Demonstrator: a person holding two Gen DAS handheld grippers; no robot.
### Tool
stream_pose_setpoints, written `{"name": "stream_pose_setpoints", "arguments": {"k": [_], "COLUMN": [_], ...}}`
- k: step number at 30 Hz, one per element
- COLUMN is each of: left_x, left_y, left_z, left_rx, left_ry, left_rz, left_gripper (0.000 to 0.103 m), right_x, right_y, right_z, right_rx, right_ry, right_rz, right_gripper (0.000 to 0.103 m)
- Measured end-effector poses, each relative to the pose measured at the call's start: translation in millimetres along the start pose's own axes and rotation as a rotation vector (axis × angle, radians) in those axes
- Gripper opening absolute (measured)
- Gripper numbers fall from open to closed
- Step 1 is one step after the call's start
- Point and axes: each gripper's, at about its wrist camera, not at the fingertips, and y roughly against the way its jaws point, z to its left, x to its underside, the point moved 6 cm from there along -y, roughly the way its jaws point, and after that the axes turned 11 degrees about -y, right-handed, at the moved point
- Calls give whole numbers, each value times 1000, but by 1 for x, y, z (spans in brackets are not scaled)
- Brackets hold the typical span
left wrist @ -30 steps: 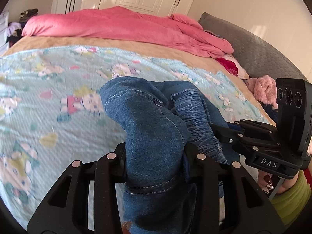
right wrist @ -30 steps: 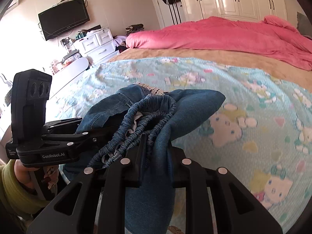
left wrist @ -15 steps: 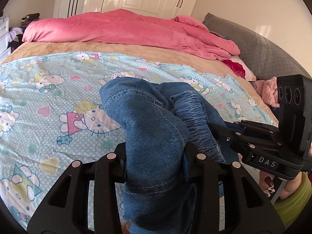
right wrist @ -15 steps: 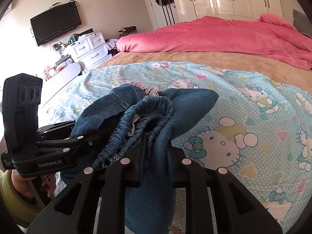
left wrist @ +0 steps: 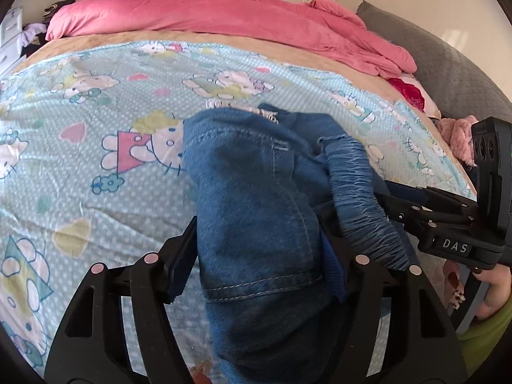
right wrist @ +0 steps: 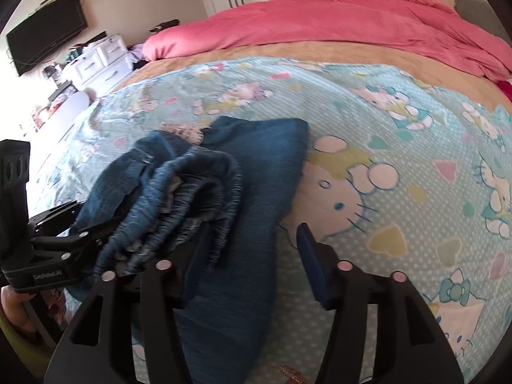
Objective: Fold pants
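Note:
The blue denim pants (left wrist: 256,217) lie bunched on the light blue cartoon-print bed sheet (left wrist: 96,128), with the gathered elastic waistband (right wrist: 192,192) on top. My left gripper (left wrist: 259,252) stands wider than before, with the denim still between its fingers and touching both. My right gripper (right wrist: 252,252) is open, its jaws wide apart; the pants (right wrist: 249,198) lie loose between its fingers on the sheet (right wrist: 400,160). The right gripper also shows at the right of the left wrist view (left wrist: 396,204), and the left gripper at the left of the right wrist view (right wrist: 86,227).
A pink duvet (left wrist: 224,16) is heaped along the far side of the bed. A grey headboard (left wrist: 448,64) and a pink plush item (left wrist: 457,134) are at the right. White drawers (right wrist: 96,60) and a wall television (right wrist: 44,44) stand beyond the bed's left.
Both grippers lowered the pants onto the sheet. My right gripper opened and let go of the pants. My left gripper's jaws spread wider around the denim.

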Motion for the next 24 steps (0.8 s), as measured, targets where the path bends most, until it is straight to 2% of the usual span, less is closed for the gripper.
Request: {"name": "stream_pose_setpoints", "arguments": {"k": [7, 13, 21, 22, 23, 24], "left_x": [2, 1, 1, 1, 1, 1], "left_y": [-2, 2, 12, 14, 18, 22], "left_z": [0, -2, -3, -2, -3, -3], "left_rx": [1, -1, -4, -6, -8, -9], "left_ry": [0, -1, -3, -5, -5, -3], "left_rz": [0, -9, -26, -29, -34, -41], "left_gripper": [63, 67, 73, 74, 75, 78], "right_x": [5, 6, 7, 6, 6, 5], "right_y": [-4, 3, 16, 17, 19, 24], "right_z": [-7, -8, -6, -7, -7, -8], "right_rx": [16, 18, 21, 21, 24, 25], "right_ry": [-22, -27, -28, -31, -37, -44], "right_rz": [6, -16, -58, -63, -72, -87], "right_gripper": [57, 66, 67, 70, 81, 82]}}
